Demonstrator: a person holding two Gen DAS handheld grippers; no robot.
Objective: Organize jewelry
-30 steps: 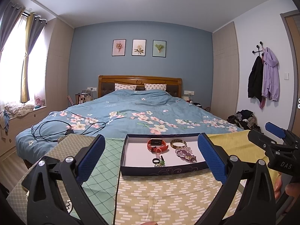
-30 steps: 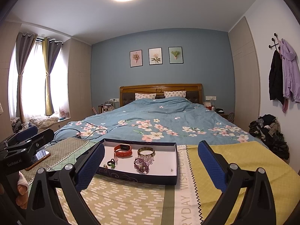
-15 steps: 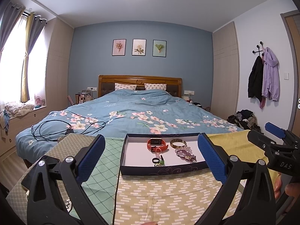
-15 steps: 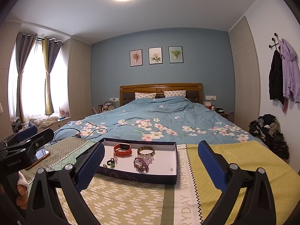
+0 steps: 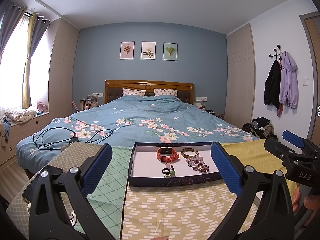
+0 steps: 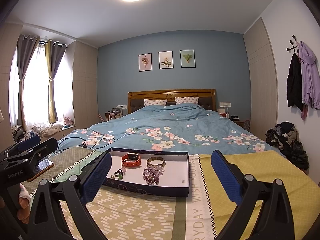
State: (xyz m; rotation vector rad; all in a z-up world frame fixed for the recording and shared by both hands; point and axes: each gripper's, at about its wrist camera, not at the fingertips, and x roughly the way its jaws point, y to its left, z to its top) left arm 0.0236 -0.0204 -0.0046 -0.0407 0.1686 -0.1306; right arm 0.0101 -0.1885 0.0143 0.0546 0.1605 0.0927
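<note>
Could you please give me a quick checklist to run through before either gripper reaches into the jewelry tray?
1. Left gripper open, nothing held: ok.
2. Right gripper open, nothing held: ok.
3. Tray flat on the cloth, uncovered: ok.
4. Red watch apart from the gold bangle: ok.
5. Purple bead bracelets untangled: cannot tell.
6. Small rings separable: cannot tell, too small.

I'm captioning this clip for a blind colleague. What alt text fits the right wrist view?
A shallow dark blue box with a white floor lies on a yellow patterned cloth, holding an orange smartwatch, a gold bangle, purple beaded bracelets and small rings. The open right gripper frames it, before a blue floral bed.
</note>
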